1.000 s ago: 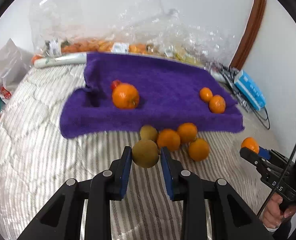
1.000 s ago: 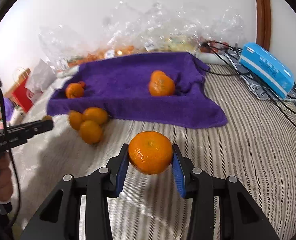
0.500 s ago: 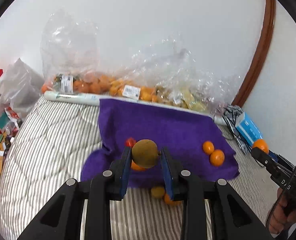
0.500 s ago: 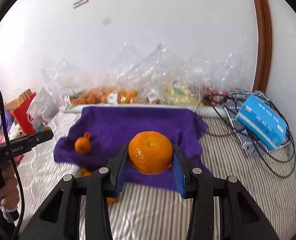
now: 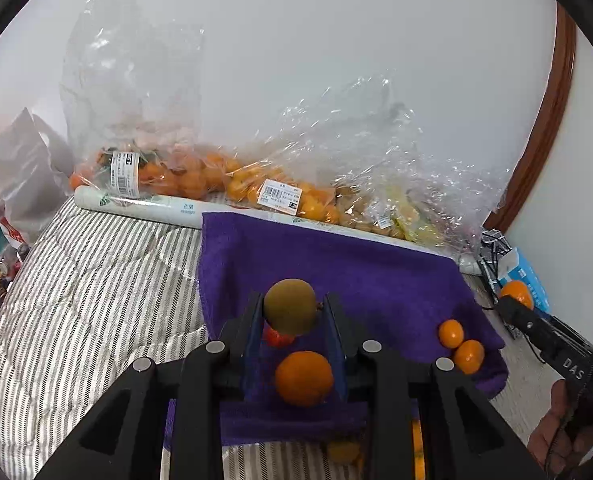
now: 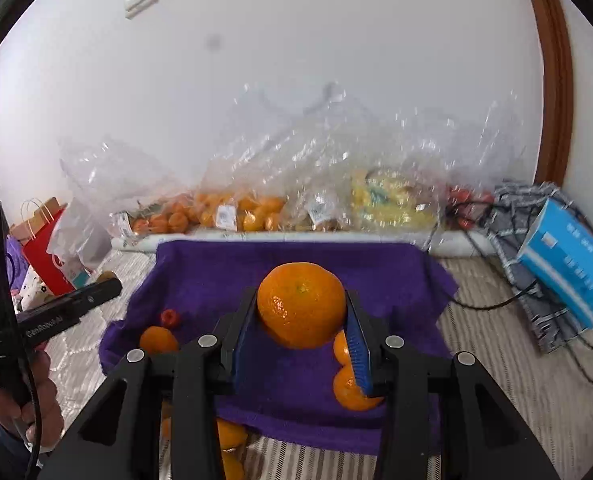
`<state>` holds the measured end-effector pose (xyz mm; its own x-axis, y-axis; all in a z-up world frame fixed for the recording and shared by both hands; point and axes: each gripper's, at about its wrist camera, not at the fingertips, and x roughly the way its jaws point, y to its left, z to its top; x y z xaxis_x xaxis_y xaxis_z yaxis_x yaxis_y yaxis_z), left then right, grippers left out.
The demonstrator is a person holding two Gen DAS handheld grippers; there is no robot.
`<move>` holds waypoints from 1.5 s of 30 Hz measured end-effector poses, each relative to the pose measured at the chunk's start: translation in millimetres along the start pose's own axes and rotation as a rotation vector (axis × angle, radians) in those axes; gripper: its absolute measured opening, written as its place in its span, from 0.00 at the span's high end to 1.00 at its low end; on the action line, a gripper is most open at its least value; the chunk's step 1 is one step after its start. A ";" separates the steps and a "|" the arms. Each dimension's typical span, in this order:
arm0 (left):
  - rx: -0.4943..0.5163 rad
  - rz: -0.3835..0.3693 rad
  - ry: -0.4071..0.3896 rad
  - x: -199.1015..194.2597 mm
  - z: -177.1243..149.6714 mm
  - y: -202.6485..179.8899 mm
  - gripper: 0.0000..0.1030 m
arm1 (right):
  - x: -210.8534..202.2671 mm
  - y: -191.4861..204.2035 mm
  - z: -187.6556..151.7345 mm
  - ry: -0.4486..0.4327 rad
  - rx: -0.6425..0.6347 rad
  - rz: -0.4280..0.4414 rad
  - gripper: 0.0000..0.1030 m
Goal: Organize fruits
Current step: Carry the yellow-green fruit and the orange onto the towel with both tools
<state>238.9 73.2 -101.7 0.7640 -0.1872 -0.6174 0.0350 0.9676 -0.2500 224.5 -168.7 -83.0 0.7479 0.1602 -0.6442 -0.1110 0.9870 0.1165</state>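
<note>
The left claw [image 5: 292,312] is clamped on a round greenish-brown fruit [image 5: 290,306]; the right claw [image 6: 302,312] grips a large round orange [image 6: 301,305]. Both hang above the purple towel [image 5: 376,276] on the bed, which lies straight below and ahead of each.

- On the towel [image 5: 376,280], a large fruit [image 5: 304,378] lies at 6 o'clock, a small one [image 5: 276,338] touching behind it.
- Two fruits [image 5: 460,346] touch at 4 o'clock on the towel.
- Bags of fruit [image 5: 256,188] line the wall at 12 o'clock, behind the towel.
- A box [image 6: 568,268] lies at 3 o'clock on cables [image 6: 536,300].
</note>
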 end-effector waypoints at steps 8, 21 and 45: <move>0.007 -0.003 0.041 17.1 -6.8 2.4 0.73 | 12.5 -35.8 -4.2 0.022 0.069 -0.057 0.60; -0.038 -0.005 0.070 26.7 -9.8 10.9 0.73 | 30.2 -30.0 -12.6 0.071 0.054 -0.028 0.60; -0.048 0.001 0.092 31.6 -11.7 11.9 0.73 | 45.5 -2.0 -31.6 0.138 -0.066 -0.038 0.60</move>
<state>256.0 76.8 -132.9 0.7015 -0.2029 -0.6832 0.0017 0.9591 -0.2831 238.0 -162.9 -136.4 0.6562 0.1185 -0.7453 -0.1302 0.9906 0.0430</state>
